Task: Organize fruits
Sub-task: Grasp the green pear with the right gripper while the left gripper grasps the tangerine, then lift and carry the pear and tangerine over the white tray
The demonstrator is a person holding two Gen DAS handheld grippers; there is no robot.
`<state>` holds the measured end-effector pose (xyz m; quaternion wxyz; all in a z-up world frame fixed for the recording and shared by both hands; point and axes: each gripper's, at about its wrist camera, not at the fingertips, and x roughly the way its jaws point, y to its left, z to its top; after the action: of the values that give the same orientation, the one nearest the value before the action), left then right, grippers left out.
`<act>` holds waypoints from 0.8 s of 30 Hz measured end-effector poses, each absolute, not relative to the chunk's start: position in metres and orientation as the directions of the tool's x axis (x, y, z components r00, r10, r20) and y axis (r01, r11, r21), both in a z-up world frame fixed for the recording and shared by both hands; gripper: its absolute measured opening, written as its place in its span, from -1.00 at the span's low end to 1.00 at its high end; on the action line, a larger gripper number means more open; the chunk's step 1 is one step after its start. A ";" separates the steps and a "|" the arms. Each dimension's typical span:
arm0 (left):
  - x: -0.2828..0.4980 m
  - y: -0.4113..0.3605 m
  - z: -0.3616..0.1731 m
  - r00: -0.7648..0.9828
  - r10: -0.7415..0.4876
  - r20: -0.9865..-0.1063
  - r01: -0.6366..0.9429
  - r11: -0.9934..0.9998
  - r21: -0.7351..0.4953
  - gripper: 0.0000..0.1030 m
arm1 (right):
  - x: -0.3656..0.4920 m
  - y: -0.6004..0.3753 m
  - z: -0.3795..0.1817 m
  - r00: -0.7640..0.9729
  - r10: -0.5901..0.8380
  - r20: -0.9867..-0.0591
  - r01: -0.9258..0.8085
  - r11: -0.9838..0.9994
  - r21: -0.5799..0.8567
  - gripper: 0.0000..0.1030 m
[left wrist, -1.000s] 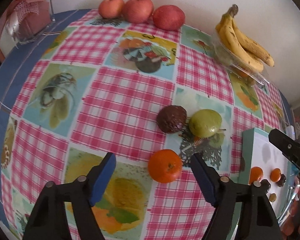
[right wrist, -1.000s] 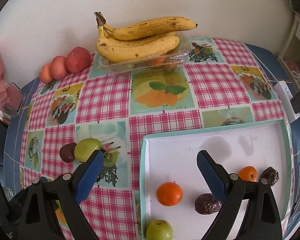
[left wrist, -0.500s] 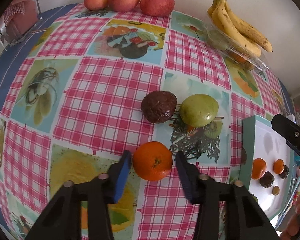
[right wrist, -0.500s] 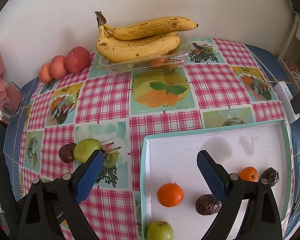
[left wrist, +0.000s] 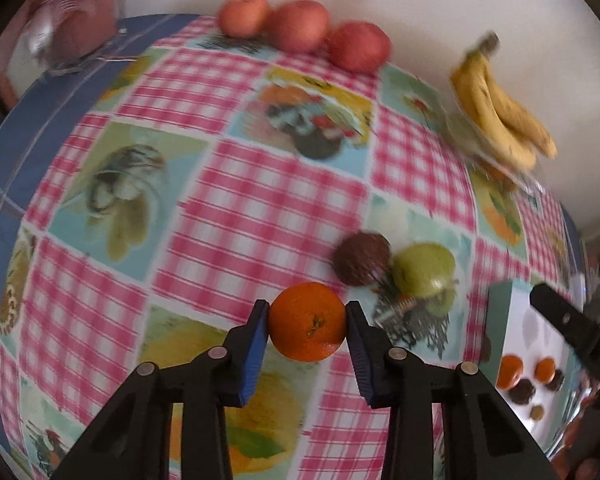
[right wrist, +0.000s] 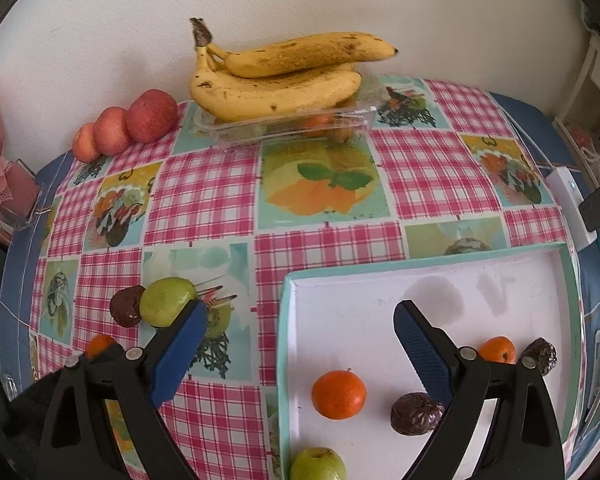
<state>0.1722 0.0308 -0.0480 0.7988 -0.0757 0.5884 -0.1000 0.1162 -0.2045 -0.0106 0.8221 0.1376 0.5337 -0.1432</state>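
My left gripper [left wrist: 307,322] is shut on an orange [left wrist: 307,322], its blue pads pressed on both sides, held over the checked tablecloth. Beyond it lie a dark brown fruit [left wrist: 362,258] and a green apple [left wrist: 424,270], touching each other. The orange also shows in the right wrist view [right wrist: 99,345], behind my right gripper's left finger. My right gripper [right wrist: 296,316] is open and empty above the near left part of the white tray [right wrist: 420,280]. In the tray lie an orange [right wrist: 339,395], a dark fruit [right wrist: 416,414], a green apple [right wrist: 318,465], a small orange [right wrist: 498,350] and another dark fruit [right wrist: 542,356].
Bananas [right wrist: 276,76] rest on a clear plastic box [right wrist: 284,126] of fruit by the wall. Three red apples [right wrist: 124,126] sit at the back left. A pink item in a clear holder [right wrist: 8,196] stands at the left edge; a white device [right wrist: 572,204] lies at the right.
My left gripper closed around the orange and lifted it off the cloth. The right gripper stayed still above the tray.
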 end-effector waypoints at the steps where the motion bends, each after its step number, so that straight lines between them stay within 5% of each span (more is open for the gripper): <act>1: 0.174 0.034 -0.046 0.297 -0.247 -0.923 0.061 0.969 -0.240 -0.21 | 0.117 -0.201 -0.010 0.397 -0.088 -0.914 0.372 0.925 0.073 0.83; 12: 0.183 0.076 -0.025 0.389 -0.240 -0.889 -0.040 0.960 -0.276 -0.21 | 0.140 -0.154 -0.016 0.423 -0.001 -0.906 0.231 0.967 0.107 0.36; 24: 0.188 0.080 -0.028 0.383 -0.269 -0.884 -0.063 0.947 -0.315 -0.21 | 0.174 -0.108 -0.052 0.324 0.006 -0.946 0.087 0.996 0.036 0.27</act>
<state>0.1878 0.0798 -0.0280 0.8179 -0.1504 0.5518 -0.0629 0.1739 -0.1075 -0.0525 0.8126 0.0400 0.5808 -0.0252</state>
